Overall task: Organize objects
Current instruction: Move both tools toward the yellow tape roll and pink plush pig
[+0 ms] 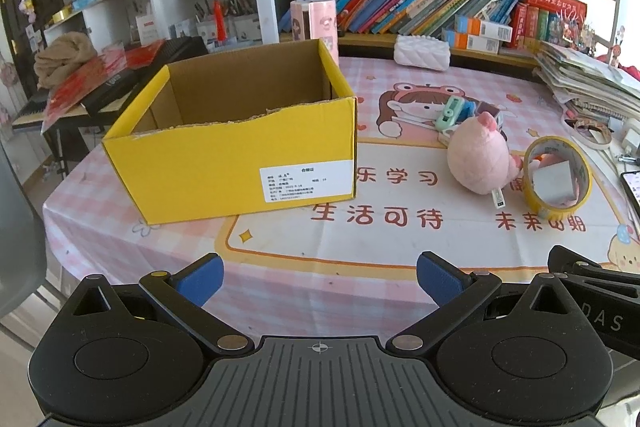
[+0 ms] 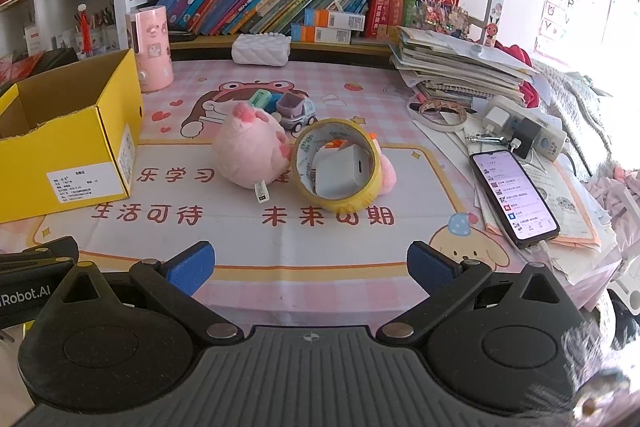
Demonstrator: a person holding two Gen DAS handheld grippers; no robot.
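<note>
An open yellow cardboard box [image 1: 240,163] [image 2: 72,147] stands on the pink cartoon tablecloth [image 1: 360,239] [image 2: 280,239], nothing visible inside. To its right lie a pink plush toy [image 1: 478,159] [image 2: 252,151], a yellow tape roll [image 1: 558,179] [image 2: 338,167] propped on edge around a white block [image 2: 342,173], a small toy truck [image 2: 296,111] and a green item [image 1: 452,113]. My left gripper [image 1: 320,281] hovers open above the table's near edge, in front of the box. My right gripper [image 2: 310,269] also stands open, short of the tape roll, with nothing between its fingers.
A lit phone [image 2: 514,195] lies on papers at the right, near chargers [image 2: 524,135]. A stack of booklets [image 2: 452,67], a white quilted case [image 2: 262,51] and a pink canister [image 2: 150,47] stand toward the back. Bookshelves [image 1: 400,3] line the rear.
</note>
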